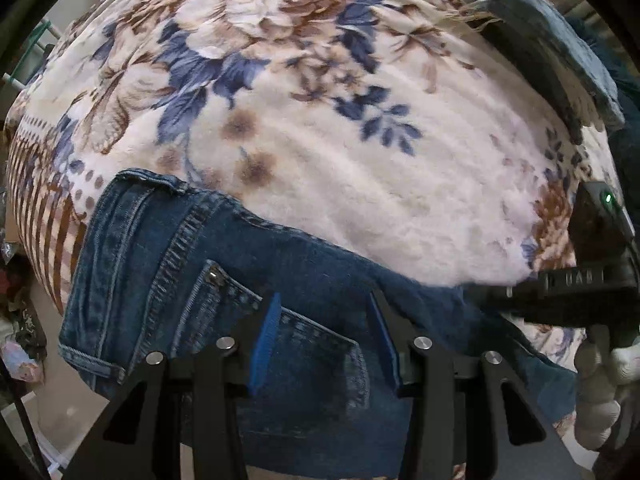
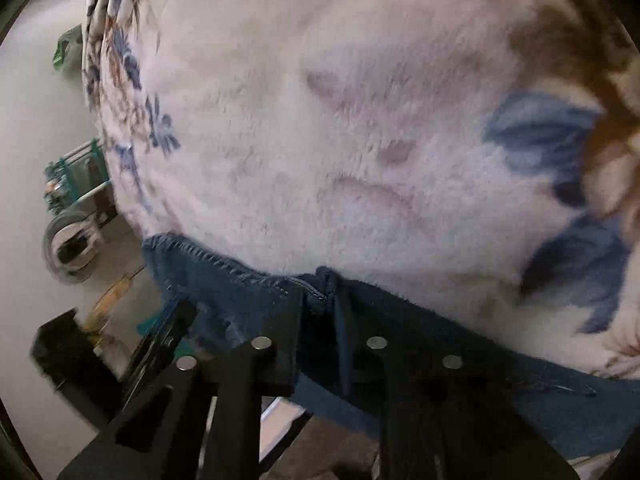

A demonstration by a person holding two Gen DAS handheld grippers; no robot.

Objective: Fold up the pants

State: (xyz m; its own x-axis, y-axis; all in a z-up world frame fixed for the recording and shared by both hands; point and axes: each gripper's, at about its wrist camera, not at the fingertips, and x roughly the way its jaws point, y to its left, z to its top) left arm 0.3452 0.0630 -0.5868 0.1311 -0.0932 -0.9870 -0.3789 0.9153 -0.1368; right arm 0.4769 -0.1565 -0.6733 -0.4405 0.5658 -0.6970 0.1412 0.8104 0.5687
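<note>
Early stage: jeans [image 1: 248, 280] lie at the floral bed [image 1: 360, 168] edge, unfolded (mostly). Right gripper [image 2: 320, 300] pinches a denim edge; left gripper [image 1: 326, 320] hovers part-open, empty.

A home bedroom: a plush floral blanket [image 1: 320, 120] covers the bed, household clutter [image 2: 76, 216] beside it.

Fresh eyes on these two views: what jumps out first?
The big floral plush blanket fills both views, cream with blue and brown flowers. Dark blue jeans lie along its near edge, back pocket under the left tool. The right tool pinches a bunched denim edge.
</note>
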